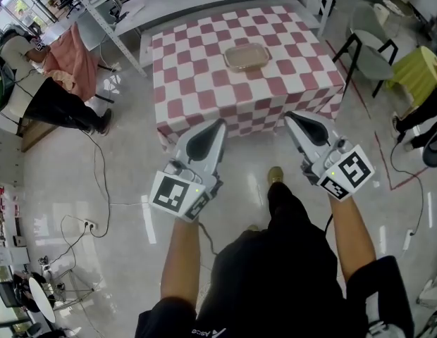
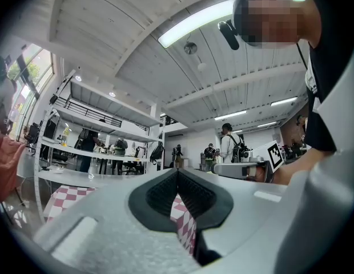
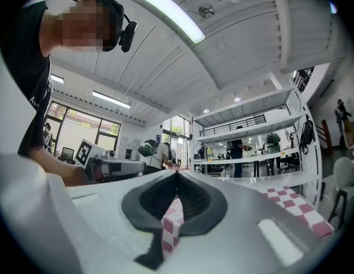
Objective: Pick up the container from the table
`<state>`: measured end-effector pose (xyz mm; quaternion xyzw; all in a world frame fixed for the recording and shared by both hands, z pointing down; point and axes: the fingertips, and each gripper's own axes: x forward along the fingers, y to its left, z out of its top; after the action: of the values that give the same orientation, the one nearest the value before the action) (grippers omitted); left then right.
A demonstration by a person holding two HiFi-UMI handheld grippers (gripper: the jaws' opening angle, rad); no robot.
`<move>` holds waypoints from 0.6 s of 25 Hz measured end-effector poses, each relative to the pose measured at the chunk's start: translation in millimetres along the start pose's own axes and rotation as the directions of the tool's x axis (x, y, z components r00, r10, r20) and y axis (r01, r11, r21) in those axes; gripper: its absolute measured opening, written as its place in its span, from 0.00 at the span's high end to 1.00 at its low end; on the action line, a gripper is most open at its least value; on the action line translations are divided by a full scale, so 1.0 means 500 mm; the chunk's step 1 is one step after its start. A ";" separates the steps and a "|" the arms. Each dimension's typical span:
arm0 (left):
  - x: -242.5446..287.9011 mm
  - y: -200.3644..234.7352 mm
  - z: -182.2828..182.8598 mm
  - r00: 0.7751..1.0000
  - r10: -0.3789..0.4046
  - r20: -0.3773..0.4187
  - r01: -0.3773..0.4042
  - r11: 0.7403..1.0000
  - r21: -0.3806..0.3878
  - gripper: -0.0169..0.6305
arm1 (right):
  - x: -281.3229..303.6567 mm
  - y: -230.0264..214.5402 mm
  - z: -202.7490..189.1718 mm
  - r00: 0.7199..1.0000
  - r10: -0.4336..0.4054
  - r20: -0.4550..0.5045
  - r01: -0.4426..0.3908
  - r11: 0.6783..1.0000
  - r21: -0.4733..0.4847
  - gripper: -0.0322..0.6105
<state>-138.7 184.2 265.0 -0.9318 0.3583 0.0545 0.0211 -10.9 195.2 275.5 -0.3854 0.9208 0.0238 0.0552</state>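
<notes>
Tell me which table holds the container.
The table with the red-and-white checked cloth; the container sits on it. The white table behind has no cloth.

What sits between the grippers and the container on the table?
In the head view, only bare checkered tablecloth lies between the shut left gripper, the shut right gripper and the container; nothing else stands there.

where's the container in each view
Head view: container at upper centre, on the checked tablecloth.
Left gripper view: not in it; checked tablecloth at lower left.
Right gripper view: not in it; checked tablecloth at lower right.
Shared landmark: the checked tablecloth.
</notes>
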 end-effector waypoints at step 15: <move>0.289 0.197 -0.068 0.998 0.063 -0.031 -0.062 0.998 0.031 0.96 | 0.187 -0.314 -0.058 0.996 0.087 -0.036 -0.089 0.993 -0.071 0.95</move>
<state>-95.5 12.2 281.8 -0.9205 0.3883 0.0350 0.0279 33.4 16.1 293.0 -0.3465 0.9362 0.0532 0.0248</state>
